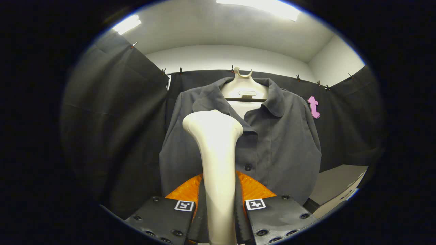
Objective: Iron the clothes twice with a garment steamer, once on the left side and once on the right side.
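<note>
A cream-white garment steamer (pixel 218 153) stands upright between my fingers, its handle clamped by both of them and its wide head up at the shirt's chest. My gripper (pixel 219 204) is shut on that handle. Just beyond hangs a dark grey button-up shirt (pixel 276 143) with a round collar, on a pale hanger (pixel 243 86) against the booth's black cloth wall. The steamer head sits in front of the shirt's left half, close below the collar; whether it touches the fabric I cannot tell. The steamer hides part of the button placket.
Black cloth walls (pixel 112 129) close in on the left, behind and on the right of the shirt. A light grey table corner (pixel 337 187) shows low on the right, beside the shirt's hem. White wall and ceiling lights are above.
</note>
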